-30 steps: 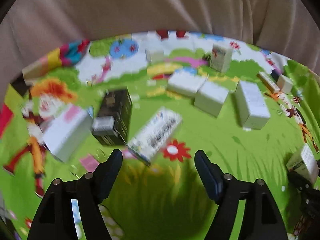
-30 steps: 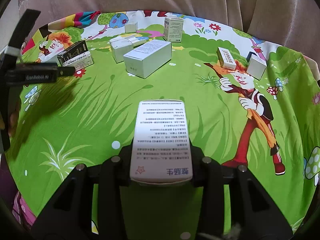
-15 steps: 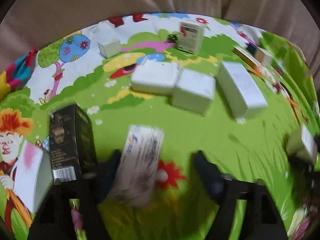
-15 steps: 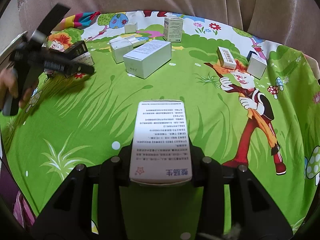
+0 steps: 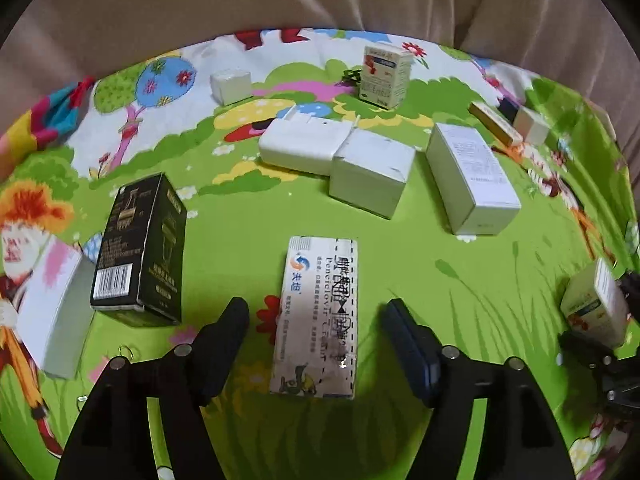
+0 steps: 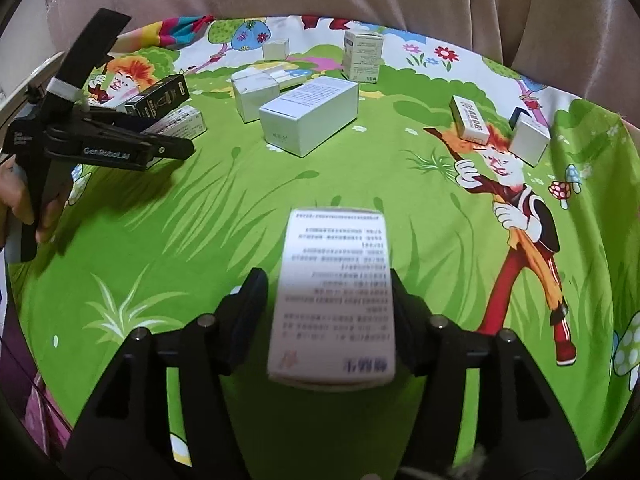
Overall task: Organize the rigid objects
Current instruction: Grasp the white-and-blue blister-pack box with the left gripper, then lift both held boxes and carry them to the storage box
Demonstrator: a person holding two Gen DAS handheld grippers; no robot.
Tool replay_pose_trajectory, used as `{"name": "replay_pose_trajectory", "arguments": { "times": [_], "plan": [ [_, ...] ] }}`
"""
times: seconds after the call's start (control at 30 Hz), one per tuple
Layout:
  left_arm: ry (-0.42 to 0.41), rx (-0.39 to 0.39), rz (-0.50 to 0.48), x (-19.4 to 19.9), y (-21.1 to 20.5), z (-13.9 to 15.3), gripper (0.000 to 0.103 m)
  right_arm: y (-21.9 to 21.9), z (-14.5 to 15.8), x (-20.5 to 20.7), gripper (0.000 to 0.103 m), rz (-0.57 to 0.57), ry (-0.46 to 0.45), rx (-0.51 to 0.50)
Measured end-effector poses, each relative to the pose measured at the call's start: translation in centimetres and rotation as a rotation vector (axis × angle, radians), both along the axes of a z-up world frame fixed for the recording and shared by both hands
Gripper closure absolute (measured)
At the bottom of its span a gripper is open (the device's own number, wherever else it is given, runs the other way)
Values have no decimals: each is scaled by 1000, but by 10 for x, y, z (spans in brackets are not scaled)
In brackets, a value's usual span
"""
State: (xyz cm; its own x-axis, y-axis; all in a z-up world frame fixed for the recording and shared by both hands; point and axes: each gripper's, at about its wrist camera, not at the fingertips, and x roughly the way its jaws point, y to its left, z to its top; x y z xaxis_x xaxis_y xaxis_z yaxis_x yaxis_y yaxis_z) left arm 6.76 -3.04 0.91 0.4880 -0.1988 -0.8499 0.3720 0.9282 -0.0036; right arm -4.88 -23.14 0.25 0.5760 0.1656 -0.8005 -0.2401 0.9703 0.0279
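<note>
Several small boxes lie on a bright cartoon-print cloth [image 5: 460,288]. My left gripper [image 5: 316,344] is open, its fingers on either side of a flat white cream box [image 5: 316,312] with blue and orange print that lies on the cloth. A black box [image 5: 140,248] stands to its left. In the right wrist view my right gripper [image 6: 326,312] has a white printed box [image 6: 334,296] between its fingers; a gap shows at the left finger [image 6: 244,312], so the jaws look slightly open. The left gripper also shows there [image 6: 176,148].
White boxes [image 5: 372,172] cluster mid-cloth beside a long white box [image 5: 472,176]. A printed box [image 5: 384,76] stands upright at the back. Small boxes [image 6: 468,118] lie at the right. A white box [image 5: 52,300] is at the far left. A beige cushion [image 5: 280,0] rises behind.
My left gripper has moved forward and turned, so the cream box now lies between its open fingers. The right gripper's left finger has drawn away from the white printed box.
</note>
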Motion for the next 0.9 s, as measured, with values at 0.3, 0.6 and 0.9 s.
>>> {"name": "replay_pose_trajectory", "arguments": {
  "times": [0.3,0.6,0.9],
  "plan": [
    [-72,-25,114,-57,-2,2,69,-3,0,-16,60,-7,-31,0],
    [-142,-30,180,-101,-10,0,69,-1,0,-24,60,-33,-59,-13],
    [-179,-72,236,-117,-2,9,69,-4,3,-26,60,-53,-81,-1]
  ]
}}
